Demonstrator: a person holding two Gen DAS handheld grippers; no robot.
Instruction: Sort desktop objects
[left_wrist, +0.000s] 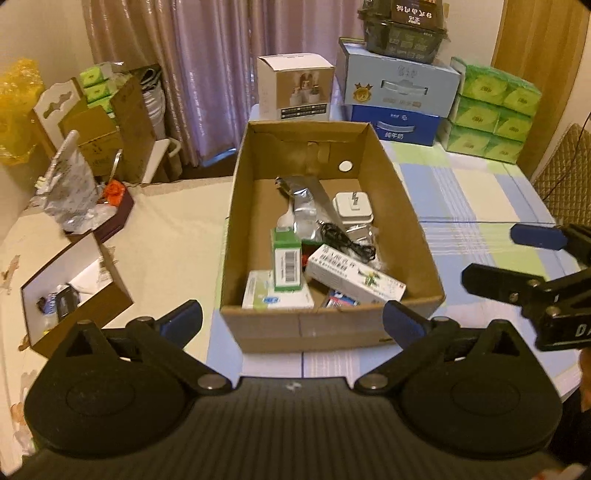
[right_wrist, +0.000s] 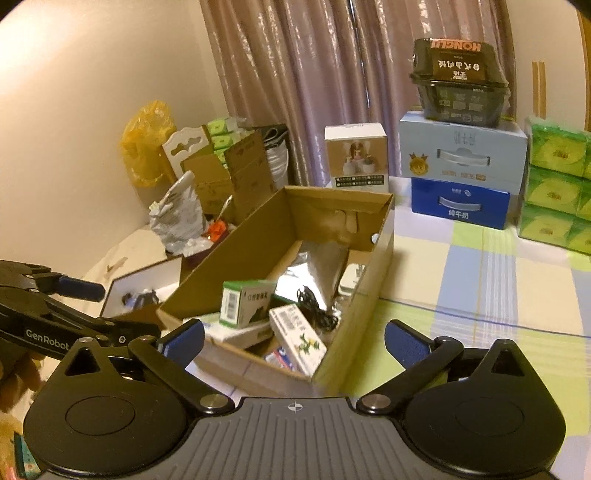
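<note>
Tablecloth (left_wrist: 461, 192); cardboard box (left_wrist: 413, 236) lengthwise toward curtain (left_wrist: 207, 55)

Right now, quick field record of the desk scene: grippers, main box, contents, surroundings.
left gripper: open, nothing between the fingers
right gripper: open, nothing between the fingers
cardboard box: open-topped, on the checked tablecloth, ahead of both grippers
contents: green-and-white carton, long white medicine box, black cable, silver foil pouch, white charger
behind box: white product box, stacked blue milk cartons, green tissue packs
left of box: small open box
</note>
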